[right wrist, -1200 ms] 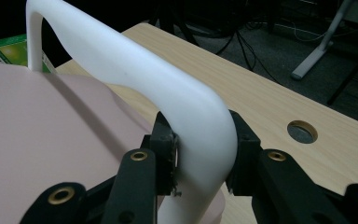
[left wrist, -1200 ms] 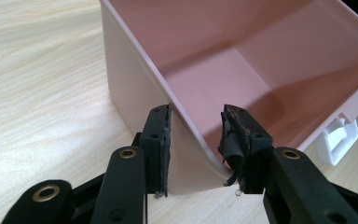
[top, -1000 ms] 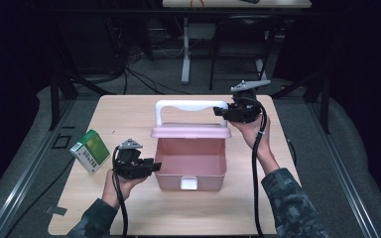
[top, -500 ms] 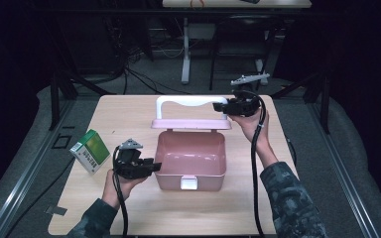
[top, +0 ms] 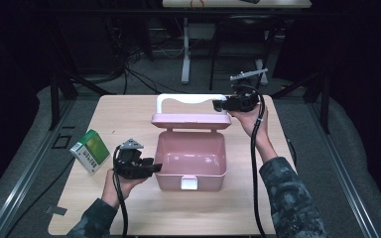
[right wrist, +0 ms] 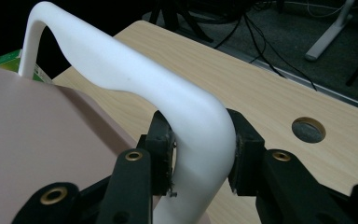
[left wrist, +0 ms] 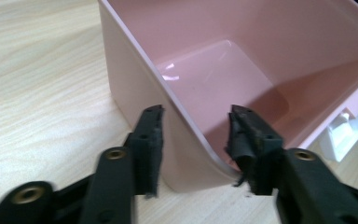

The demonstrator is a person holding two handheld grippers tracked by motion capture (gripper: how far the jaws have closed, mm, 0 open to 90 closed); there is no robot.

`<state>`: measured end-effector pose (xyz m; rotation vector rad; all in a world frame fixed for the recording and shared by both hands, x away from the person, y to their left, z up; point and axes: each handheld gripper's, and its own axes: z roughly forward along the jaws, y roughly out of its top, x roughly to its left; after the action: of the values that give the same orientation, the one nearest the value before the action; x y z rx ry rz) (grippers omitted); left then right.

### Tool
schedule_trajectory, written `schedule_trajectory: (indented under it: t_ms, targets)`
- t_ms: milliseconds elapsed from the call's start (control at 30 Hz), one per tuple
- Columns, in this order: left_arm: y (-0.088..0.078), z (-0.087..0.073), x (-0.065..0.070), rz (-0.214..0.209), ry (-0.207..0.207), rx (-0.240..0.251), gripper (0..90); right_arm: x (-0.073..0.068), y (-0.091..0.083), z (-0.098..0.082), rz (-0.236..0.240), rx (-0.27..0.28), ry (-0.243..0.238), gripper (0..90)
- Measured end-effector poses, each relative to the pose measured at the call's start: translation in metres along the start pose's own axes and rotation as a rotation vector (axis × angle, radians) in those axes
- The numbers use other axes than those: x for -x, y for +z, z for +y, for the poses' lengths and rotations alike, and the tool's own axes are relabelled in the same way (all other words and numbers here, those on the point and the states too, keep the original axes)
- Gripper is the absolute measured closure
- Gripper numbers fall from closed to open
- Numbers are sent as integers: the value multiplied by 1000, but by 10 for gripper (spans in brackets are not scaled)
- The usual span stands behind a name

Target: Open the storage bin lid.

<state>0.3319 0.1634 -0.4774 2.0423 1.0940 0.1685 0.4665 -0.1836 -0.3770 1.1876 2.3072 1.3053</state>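
Note:
An open pink box [top: 168,181] stands mid-table, its lid [top: 191,120] swung up at the back. My right gripper [top: 218,105] is shut on the right bend of the lid's white handle [top: 188,98]; in the right gripper view both pads of the right gripper [right wrist: 198,135] press the handle [right wrist: 121,65]. My left gripper [top: 156,167] is at the box's near left corner. Its jaws have just been opening: the left gripper [left wrist: 195,123] straddles the box wall [left wrist: 135,84], one jaw outside and one inside, with gaps on both sides.
A green and white carton [top: 90,150] lies on the table to the left of my left hand. The box has a white latch [top: 189,183] on its front. A round hole [right wrist: 309,129] is cut in the tabletop beyond the right gripper.
The right gripper has carried the handle a little farther back and the lid has tilted away, baring more of the box's inside. The left hand has stayed in place.

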Motion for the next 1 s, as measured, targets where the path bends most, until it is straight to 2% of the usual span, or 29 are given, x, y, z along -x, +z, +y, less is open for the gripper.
schedule_trajectory:
  t_ms: [233,400,500,667,767,867,1000]
  targets:
    - [-2,2,0,11,14,-12,409,0,1,1,-1,-11,10,659]
    - [-10,7,-4,31,15,14,316,0,1,1,-5,-13,8,658]
    - [-15,12,-4,49,33,33,275,0,1,1,-8,-12,2,658]
    - [-22,25,-4,91,62,68,172,0,2,2,-11,-18,-1,657]
    - [-25,35,-4,102,81,96,138,-1,1,2,-14,-23,-4,657]
    - [-29,49,-1,116,112,122,54,-1,2,2,-13,-23,-2,657]
    - [-34,70,6,153,165,152,50,0,2,2,-11,-20,2,657]
